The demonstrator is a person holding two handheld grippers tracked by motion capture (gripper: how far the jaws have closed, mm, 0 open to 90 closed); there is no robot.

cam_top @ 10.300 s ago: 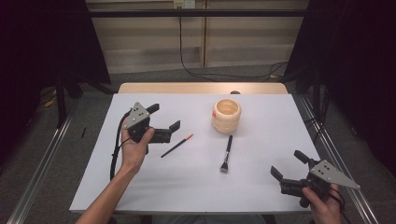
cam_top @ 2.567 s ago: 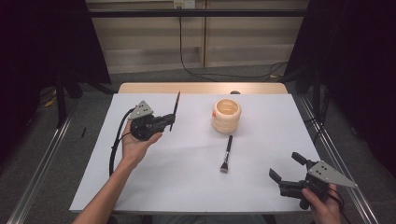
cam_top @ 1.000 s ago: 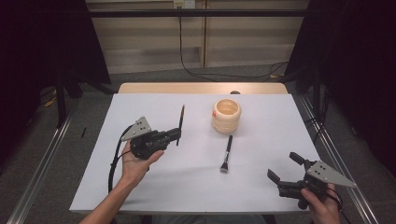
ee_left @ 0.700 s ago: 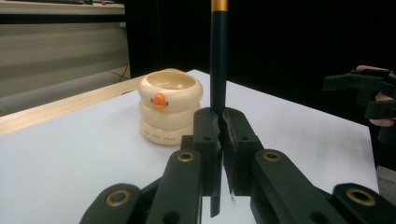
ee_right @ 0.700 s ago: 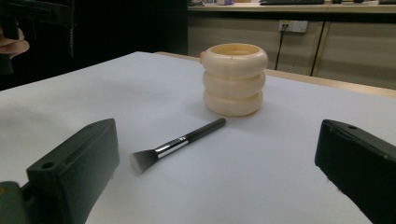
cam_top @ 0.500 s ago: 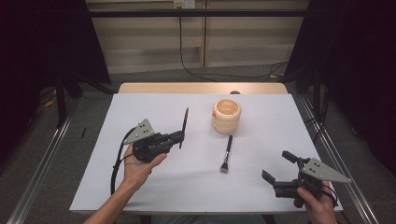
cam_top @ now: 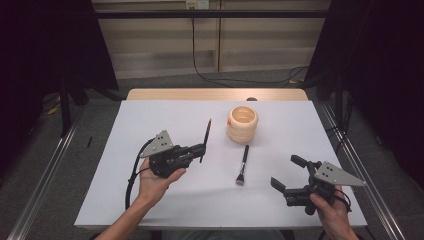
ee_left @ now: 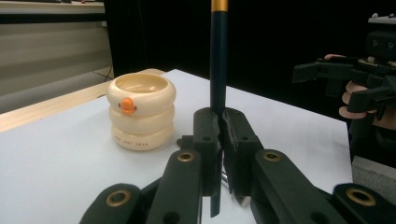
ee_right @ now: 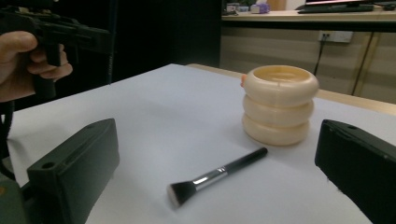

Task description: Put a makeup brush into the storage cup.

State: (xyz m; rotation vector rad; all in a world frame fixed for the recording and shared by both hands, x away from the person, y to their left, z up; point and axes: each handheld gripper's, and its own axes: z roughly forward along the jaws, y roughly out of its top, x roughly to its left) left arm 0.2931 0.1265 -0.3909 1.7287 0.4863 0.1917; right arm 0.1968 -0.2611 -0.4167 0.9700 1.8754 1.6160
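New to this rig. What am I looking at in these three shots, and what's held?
No robot here: a person holds a hand-held two-jaw gripper in each hand at a table with a white top. The high view looks down from above the person's side. The other two pictures come from cameras riding on each gripper, looking along its own black jaws.

The left gripper is shut on a thin dark pencil with a gold band, which stands nearly upright between the jaws in the left gripper view. The right gripper is open and holds nothing.

On the table stand a cream ringed cup with an orange duck beak on its side, and in front of it lies a makeup brush, black handle toward the cup, bristles toward the person.
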